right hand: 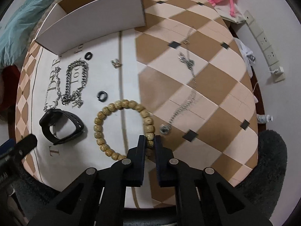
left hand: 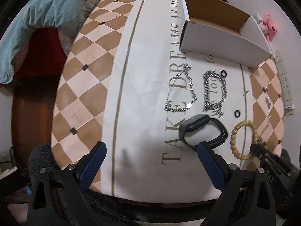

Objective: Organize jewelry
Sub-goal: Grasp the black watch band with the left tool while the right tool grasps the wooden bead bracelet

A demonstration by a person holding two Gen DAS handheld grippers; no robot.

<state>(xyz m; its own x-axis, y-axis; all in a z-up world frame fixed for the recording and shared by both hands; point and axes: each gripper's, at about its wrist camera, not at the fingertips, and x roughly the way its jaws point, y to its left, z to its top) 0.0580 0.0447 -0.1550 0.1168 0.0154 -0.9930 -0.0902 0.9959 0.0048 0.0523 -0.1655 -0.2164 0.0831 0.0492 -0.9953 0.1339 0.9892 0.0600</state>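
Counter [right hand: 216, 86] — round, covered by a tan-and-cream diamond-check cloth, with a white printed runner [left hand: 143, 75] laid across it. Lettering on the runner is partly covered by jewelry.

White cardboard box [right hand: 97, 24], open top with a brown inside, sits at the far edge of the counter on the runner.

Black smartwatch [left hand: 203, 130], strap looped, lies on the runner toward the near edge. Left gripper [left hand: 152, 150] is above the runner with its jaws spread wide; its right blue pad [left hand: 208, 160] sits just beside the watch strap, nothing pinched between the pads.

Wooden bead bracelet [right hand: 124, 128] lies flat across the runner's border line, beside the watch. Right gripper [right hand: 150, 141] is closed down on the near-right part of the bracelet — one bead is clamped between the two dark pads.

Two heavy silver chains, between box and watch: a chunky curb chain [right hand: 77, 79] and a thinner chain with a disc [left hand: 180, 90] beside it.

Long thin silver necklace [right hand: 188, 86] is stretched over the checked cloth toward the right edge, its round pendant [right hand: 165, 129] just beside the bracelet.

Two small black rings: one [right hand: 101, 95] between the curb chain and the bracelet, one [right hand: 88, 55] near the box. Small metal earring [right hand: 116, 63] on the runner's border line.
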